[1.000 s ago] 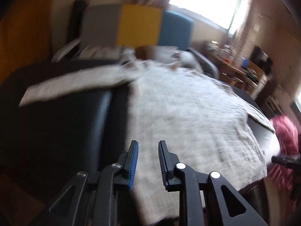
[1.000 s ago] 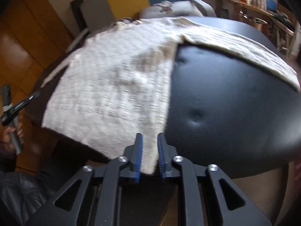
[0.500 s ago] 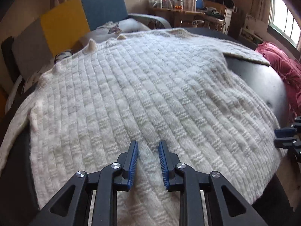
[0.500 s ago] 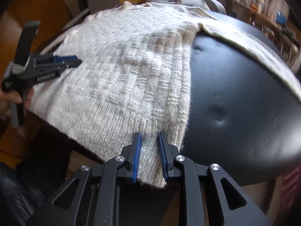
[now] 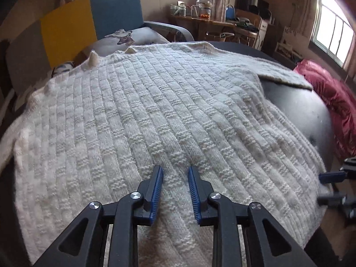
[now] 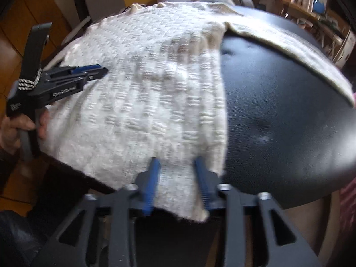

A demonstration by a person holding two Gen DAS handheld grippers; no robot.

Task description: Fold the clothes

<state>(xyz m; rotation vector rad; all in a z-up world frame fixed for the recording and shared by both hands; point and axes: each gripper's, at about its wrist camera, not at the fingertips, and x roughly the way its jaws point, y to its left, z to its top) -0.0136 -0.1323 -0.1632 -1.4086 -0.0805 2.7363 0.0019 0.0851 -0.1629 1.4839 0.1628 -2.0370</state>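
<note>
A cream cable-knit sweater (image 5: 178, 111) lies spread flat on a round black padded table (image 5: 300, 106). My left gripper (image 5: 174, 173) hovers over the sweater's near middle. Its jaws are opening a little, with knit lying under the gap and neither pad pressing. My right gripper (image 6: 178, 164) is at the hem by the sweater's (image 6: 155, 89) right edge. Its jaws are opening wide, and the hem sits loose between them. One sleeve (image 6: 289, 44) stretches across the table (image 6: 278, 111) to the right. The left gripper (image 6: 98, 70) also shows in the right wrist view, held by a hand (image 6: 13, 129).
A dark red cloth (image 5: 333, 102) lies beyond the table's right edge. Behind the table stands a blue and yellow chair (image 5: 115, 11) with a printed cushion (image 5: 124, 37). A cluttered desk (image 5: 222, 24) lines the back wall. Wooden floor (image 6: 26, 17) shows at the left.
The right jaws have spread and let go of the hem. The left gripper swung from the table's left side to over the sweater, then held almost still.
</note>
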